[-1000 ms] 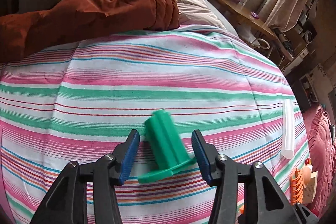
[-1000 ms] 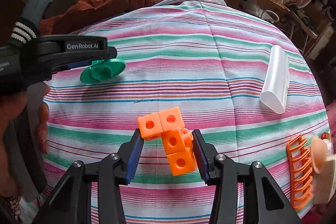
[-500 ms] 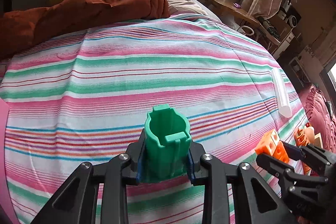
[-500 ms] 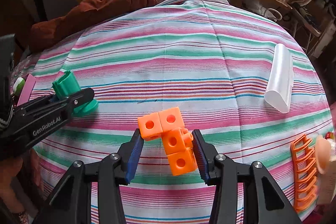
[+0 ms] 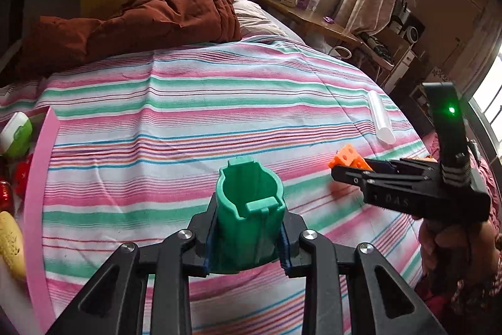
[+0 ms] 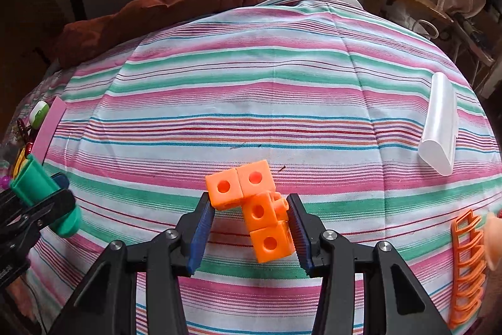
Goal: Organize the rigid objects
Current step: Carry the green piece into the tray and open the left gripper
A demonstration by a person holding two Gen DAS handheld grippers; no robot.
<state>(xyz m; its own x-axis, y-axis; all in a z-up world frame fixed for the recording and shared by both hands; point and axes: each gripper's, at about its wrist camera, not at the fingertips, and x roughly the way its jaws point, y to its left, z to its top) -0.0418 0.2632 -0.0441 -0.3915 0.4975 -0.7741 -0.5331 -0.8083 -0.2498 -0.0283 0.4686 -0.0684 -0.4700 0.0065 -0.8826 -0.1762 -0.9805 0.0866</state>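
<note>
A green plastic holder (image 5: 251,209), a hollow tube with an open, notched mouth facing the camera, sits low in the middle of the left wrist view, lifted off the striped bedspread; in the right wrist view it shows at the left edge, its flared base at the bottom. An orange block cluster (image 6: 254,209), cubes with round holes joined in a crooked stack, fills the lower middle of the right wrist view. A white half-round tube (image 6: 439,127) lies flat at the right.
</note>
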